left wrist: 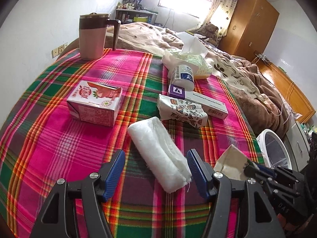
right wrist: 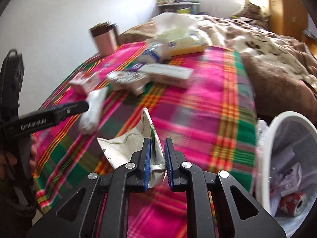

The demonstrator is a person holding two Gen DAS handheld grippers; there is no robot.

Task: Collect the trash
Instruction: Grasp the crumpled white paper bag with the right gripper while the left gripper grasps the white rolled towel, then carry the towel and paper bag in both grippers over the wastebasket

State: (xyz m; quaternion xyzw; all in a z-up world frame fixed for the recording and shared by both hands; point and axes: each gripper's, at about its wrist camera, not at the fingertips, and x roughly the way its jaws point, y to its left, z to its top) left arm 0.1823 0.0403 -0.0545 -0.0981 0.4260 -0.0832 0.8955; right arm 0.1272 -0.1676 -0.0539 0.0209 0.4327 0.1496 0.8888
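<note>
A: Status of collection?

B: Partly done, by my reading. The white bin (right wrist: 266,138), just right of the right gripper (right wrist: 157,158), already holds a crushed red can (right wrist: 293,204) and a pale carton (right wrist: 291,175). The plaid tabletop (left wrist: 59,148) ahead of both tools still carries several items.

A: List them, largest first.

B: Mug (left wrist: 93,37), far ahead-left of the left gripper (left wrist: 156,172). Tissue pack (left wrist: 188,59), far ahead-right. Pink drink carton (left wrist: 95,103), ahead-left. Cream box (left wrist: 208,103) and patterned packet (left wrist: 182,111), ahead. Small bottle (left wrist: 182,75) behind those. Rolled white tissue (left wrist: 158,154), lying between the open left jaws, untouched.

A: Right tool?

B: Clenched on a crumpled white wrapper (right wrist: 128,144); one corner is pinched between the pads.

A: Clearance?

B: The table edge runs close beside the bin rim, right of the right tool; that path looks unobstructed. The two tools sit near each other, so crossing movements risk contact. Left of the left tool, open cloth.
</note>
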